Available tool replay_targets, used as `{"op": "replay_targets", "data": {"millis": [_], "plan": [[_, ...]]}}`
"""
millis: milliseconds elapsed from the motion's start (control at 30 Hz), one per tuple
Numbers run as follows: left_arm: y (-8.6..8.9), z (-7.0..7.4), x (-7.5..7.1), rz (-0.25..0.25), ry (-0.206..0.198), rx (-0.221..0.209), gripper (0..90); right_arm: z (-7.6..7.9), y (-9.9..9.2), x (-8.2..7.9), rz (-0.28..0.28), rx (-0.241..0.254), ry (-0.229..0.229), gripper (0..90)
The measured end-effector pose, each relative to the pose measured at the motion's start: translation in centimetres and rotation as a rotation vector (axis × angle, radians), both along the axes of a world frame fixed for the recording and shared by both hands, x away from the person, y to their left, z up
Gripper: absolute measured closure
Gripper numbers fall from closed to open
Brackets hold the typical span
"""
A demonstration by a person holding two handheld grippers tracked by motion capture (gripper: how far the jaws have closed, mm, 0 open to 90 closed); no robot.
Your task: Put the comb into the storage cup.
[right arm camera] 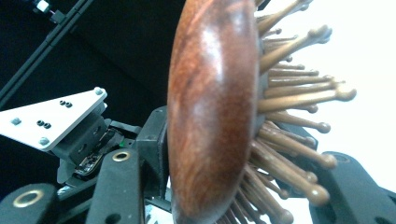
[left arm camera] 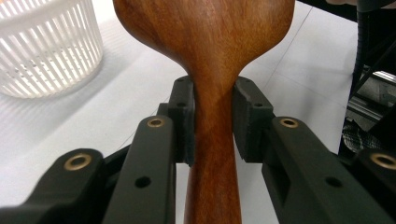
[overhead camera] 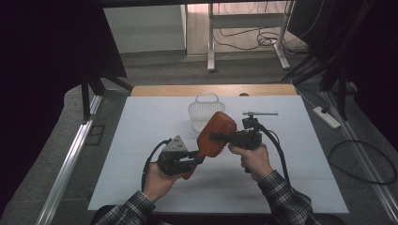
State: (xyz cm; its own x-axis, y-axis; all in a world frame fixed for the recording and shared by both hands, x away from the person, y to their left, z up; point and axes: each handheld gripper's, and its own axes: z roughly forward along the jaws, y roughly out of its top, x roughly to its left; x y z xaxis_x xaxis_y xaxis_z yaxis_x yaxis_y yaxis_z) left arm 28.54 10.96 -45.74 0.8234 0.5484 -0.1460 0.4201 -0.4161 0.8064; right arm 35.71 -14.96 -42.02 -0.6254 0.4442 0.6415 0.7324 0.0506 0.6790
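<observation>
1. Your left claw (overhead camera: 195,159) is clamped on the narrow neck of the wooden hairbrush (overhead camera: 215,136); in the left gripper view both pads press the handle (left arm camera: 212,140) from either side, just below where it widens into the head.
2. Your right claw (overhead camera: 224,137) has closed on the brush head. In the right gripper view the brush head (right arm camera: 212,107) sits between its jaws: one jaw lies against the smooth rounded back, the other stands among the wooden bristles (right arm camera: 299,100).
3. The hairbrush hangs in the air between your two hands, above the middle of the white surface (overhead camera: 141,140), head tilted up and away from you, handle slanting down toward your left hand (overhead camera: 157,180).
4. Your right hand (overhead camera: 253,159) holds its claw level, pointing left across the surface at the brush head.
5. A white slatted basket (overhead camera: 204,110) stands on the surface just behind the brush, near the far edge; in the left gripper view the basket (left arm camera: 46,46) appears to the upper left, apart from the brush.
</observation>
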Motion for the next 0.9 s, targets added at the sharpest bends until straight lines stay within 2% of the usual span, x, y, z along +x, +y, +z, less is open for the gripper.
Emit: {"op": "replay_targets", "data": {"millis": [167,433,767,900], "plan": [[0.08,-0.12,0.16,-0.006,0.008,-0.002,70.8,-0.07,0.00,-0.01,0.000,0.013,0.031,51.7],[0.19,-0.17,0.22,-0.016,0.013,-0.013,69.9,0.09,0.05,-0.14,0.005,0.015,0.040,53.5],[0.47,-0.12,0.22,-0.009,0.013,-0.015,67.9,0.30,0.33,-0.20,0.002,-0.002,0.019,53.5],[0.74,-0.15,0.28,-0.004,0.023,-0.016,63.2,0.43,0.37,-0.12,-0.001,-0.018,0.000,53.5]]}}
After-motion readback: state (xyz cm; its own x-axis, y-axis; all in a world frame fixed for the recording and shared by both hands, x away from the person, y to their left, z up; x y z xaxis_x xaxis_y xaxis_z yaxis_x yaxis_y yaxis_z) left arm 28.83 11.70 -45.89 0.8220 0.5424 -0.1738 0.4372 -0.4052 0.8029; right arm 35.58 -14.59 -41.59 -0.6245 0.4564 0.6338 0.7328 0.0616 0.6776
